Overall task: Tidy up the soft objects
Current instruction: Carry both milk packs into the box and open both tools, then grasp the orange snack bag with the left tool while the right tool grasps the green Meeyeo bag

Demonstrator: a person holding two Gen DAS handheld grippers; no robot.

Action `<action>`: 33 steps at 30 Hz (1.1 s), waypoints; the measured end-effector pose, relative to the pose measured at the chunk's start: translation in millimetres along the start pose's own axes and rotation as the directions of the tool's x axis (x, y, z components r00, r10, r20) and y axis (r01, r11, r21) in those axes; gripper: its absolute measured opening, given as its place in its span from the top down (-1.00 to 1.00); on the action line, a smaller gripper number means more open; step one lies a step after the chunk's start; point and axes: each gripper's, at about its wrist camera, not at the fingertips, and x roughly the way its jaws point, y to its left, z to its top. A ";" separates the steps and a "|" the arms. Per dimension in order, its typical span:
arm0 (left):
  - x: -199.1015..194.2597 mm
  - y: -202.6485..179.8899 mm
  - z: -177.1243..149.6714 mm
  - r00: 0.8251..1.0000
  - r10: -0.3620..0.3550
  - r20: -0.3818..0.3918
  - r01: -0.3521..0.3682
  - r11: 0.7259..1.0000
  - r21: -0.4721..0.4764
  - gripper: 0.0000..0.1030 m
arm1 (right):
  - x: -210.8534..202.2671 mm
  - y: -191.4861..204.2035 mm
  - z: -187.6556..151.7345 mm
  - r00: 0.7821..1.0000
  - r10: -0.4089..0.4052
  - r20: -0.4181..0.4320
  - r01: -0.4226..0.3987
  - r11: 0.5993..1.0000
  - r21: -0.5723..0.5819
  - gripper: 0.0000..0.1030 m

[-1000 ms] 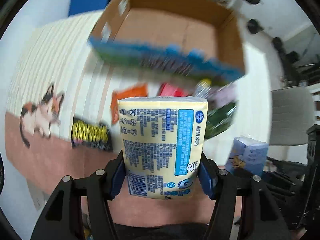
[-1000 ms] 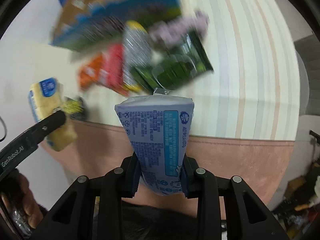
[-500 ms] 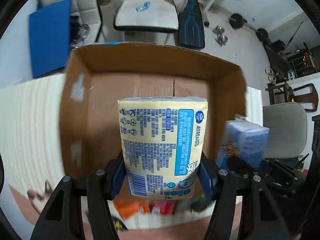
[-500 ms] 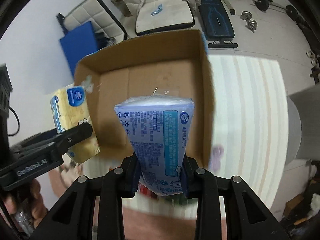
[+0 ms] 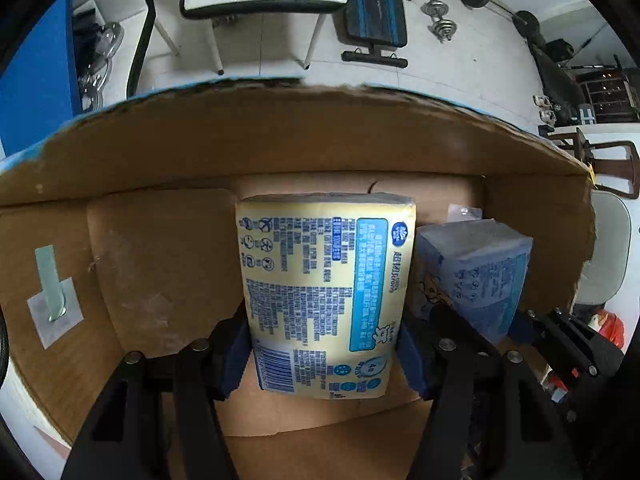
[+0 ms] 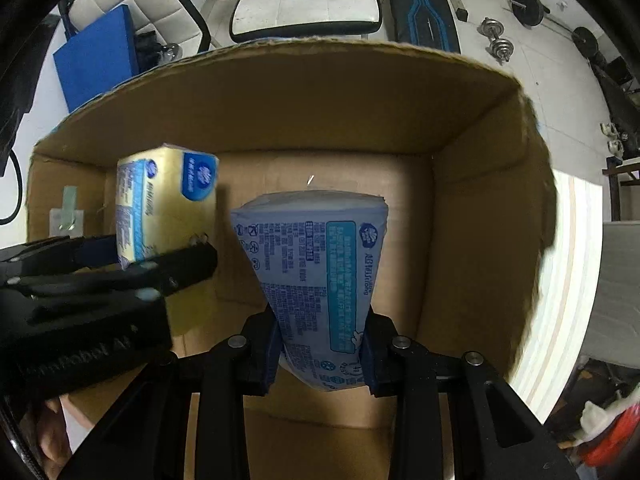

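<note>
My left gripper [image 5: 324,356] is shut on a yellow tissue pack [image 5: 324,292] and holds it inside the open cardboard box [image 5: 280,148], near the box's middle. My right gripper [image 6: 320,356] is shut on a blue tissue pack [image 6: 316,272] and holds it inside the same box [image 6: 480,208], right of the yellow pack [image 6: 160,204]. The blue pack [image 5: 480,272] shows in the left wrist view beside the yellow one. The left gripper [image 6: 132,256] shows at the left in the right wrist view.
The box floor [image 5: 160,264] left of the yellow pack is bare cardboard with a taped patch [image 5: 52,300]. Beyond the box stand a white chair [image 6: 308,4], a blue mat [image 6: 96,56], a bench [image 5: 374,8] and dumbbells [image 5: 440,20]. A striped cloth [image 6: 572,280] lies right of the box.
Both grippers have moved forward and down into the box with their packs. The box now fills both views, and the snack bags on the table are out of view.
</note>
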 end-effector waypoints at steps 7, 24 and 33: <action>-11.8 -0.1 -1.9 0.998 0.057 0.027 -0.057 0.998 0.007 -0.64 | 19.0 -2.1 34.8 1.000 0.010 -0.013 -0.010 1.000 0.008 -0.40; -92.5 10.1 -87.5 0.950 0.178 0.258 -0.186 0.983 0.007 -0.96 | -33.1 27.4 -18.6 0.997 -0.047 0.067 0.048 0.999 -0.011 -1.00; -151.1 -15.8 -190.9 0.820 0.270 0.504 -0.357 0.931 0.081 -0.96 | -92.7 18.8 -101.3 0.984 0.025 0.178 -0.028 0.999 0.014 -1.00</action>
